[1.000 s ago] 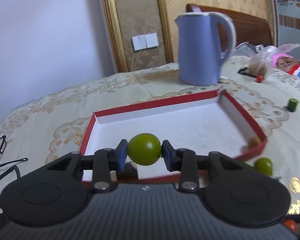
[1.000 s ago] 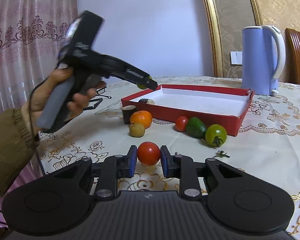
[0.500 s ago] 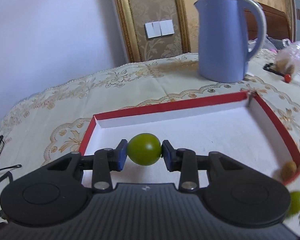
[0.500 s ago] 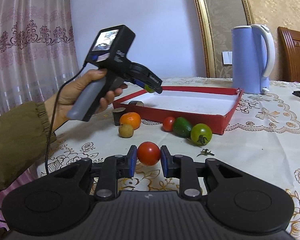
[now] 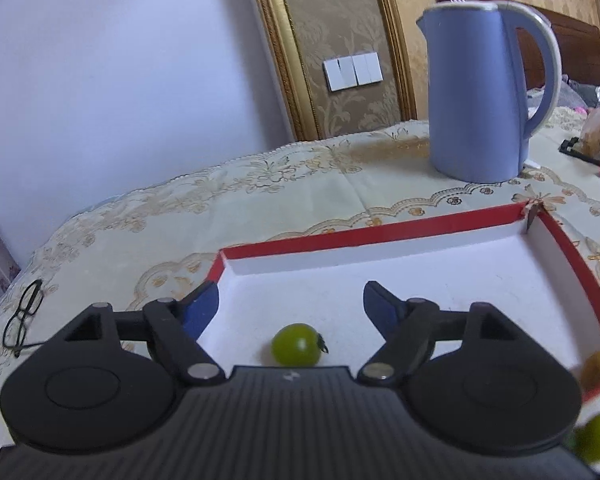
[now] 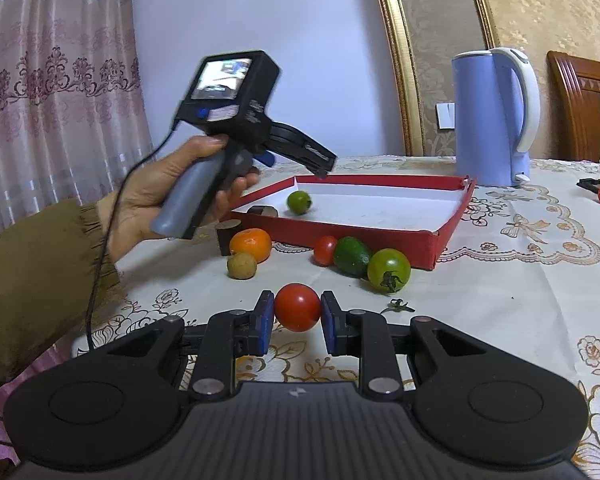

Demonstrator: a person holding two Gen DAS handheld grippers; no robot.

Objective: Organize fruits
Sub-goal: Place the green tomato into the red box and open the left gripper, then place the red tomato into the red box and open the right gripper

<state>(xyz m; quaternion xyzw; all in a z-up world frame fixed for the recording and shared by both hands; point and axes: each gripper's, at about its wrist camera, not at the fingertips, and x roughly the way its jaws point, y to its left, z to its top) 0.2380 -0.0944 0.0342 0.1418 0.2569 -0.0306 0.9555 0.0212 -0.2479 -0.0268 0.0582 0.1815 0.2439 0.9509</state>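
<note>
My left gripper (image 5: 291, 300) is open above the near left part of the red tray (image 5: 380, 232). A green tomato (image 5: 297, 345) lies on the tray's white floor below the spread jaws; it also shows in the right wrist view (image 6: 299, 202). A small brown fruit (image 5: 598, 364) sits in the tray's near right corner. My right gripper (image 6: 296, 318) is shut on a red tomato (image 6: 298, 307), held above the tablecloth in front of the tray (image 6: 440, 246). The left gripper (image 6: 320, 160) shows there over the tray's left corner.
In front of the tray lie an orange (image 6: 251, 244), a small tan fruit (image 6: 241, 265), a small red tomato (image 6: 325, 250), an avocado (image 6: 352, 257) and a larger green tomato (image 6: 389, 270). A blue kettle (image 5: 484, 92) stands behind the tray. Glasses (image 5: 22, 316) lie far left.
My left gripper has opened and let go of the green tomato, which now rests on the tray floor. The right gripper still holds the red tomato.
</note>
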